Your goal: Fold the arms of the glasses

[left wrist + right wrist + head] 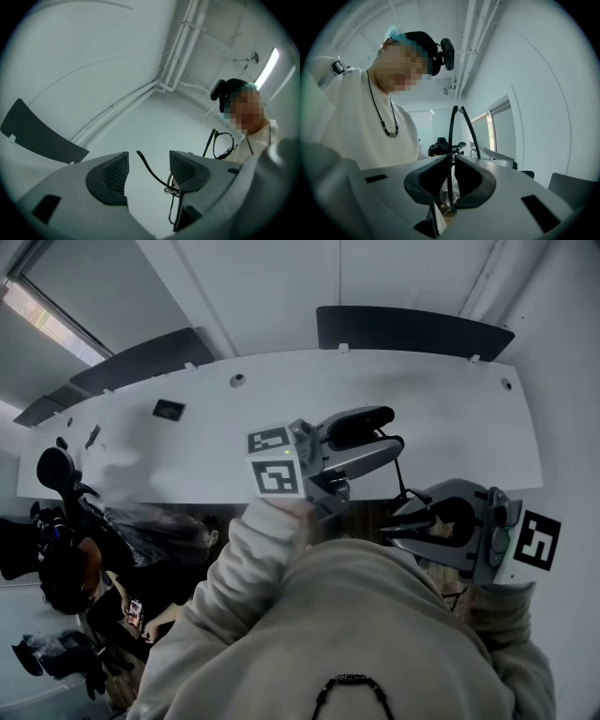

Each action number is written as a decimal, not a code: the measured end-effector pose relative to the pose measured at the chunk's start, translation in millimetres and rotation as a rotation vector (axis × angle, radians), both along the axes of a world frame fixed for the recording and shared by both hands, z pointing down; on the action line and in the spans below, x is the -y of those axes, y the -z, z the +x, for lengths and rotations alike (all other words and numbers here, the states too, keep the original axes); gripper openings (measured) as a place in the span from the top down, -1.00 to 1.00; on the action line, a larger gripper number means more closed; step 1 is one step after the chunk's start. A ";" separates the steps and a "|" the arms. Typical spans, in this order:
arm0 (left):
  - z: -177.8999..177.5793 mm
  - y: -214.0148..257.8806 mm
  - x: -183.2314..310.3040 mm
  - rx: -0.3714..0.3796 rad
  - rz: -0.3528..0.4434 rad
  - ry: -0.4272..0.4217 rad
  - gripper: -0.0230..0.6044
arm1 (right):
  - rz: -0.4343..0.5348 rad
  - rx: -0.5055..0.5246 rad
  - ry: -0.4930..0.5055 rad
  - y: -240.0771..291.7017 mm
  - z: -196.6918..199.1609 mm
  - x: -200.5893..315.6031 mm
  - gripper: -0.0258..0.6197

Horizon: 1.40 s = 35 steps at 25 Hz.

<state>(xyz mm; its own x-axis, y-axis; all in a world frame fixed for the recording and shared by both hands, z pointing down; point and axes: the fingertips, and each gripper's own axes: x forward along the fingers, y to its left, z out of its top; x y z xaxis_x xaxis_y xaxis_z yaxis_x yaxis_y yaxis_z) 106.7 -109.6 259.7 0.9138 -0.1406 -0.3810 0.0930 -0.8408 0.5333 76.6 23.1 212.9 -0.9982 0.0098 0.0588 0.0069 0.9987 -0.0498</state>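
The glasses (452, 133) are hanging in mid-air over the near edge of the white bench (187, 442), pinched by the nearly closed right tool (452, 161). One temple arm (152, 172) is lying untouched between the wide-spread jaws of the left tool (149, 157). A sideways shove there is risking the frame twisting out of that thin pinch.

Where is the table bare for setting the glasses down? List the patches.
Free: the white table from the left gripper to its right end, and the middle between that gripper and the small dark item. Crowded: the near edge, where the right gripper holds the glasses by the open left one.
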 end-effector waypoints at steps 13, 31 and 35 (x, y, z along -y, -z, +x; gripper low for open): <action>4.3 3.8 -5.0 0.016 0.052 0.008 0.23 | -0.011 0.005 0.006 -1.5 0.3 -0.9 0.73; -4.8 23.8 -8.4 0.028 0.134 0.022 0.85 | -0.043 -0.016 0.062 -11.1 3.3 -8.1 0.73; -5.1 28.5 -12.6 0.031 0.156 0.017 0.86 | -0.048 -0.023 0.067 -13.4 4.7 -8.4 0.74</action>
<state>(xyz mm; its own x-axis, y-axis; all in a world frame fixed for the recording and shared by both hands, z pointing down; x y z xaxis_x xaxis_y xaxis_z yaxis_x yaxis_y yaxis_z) 101.5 -97.0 231.2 0.9235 -0.0979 -0.3709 0.0632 -0.9149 0.3987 81.3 31.5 226.2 -0.9936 0.0801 0.0796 0.0722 0.9925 -0.0984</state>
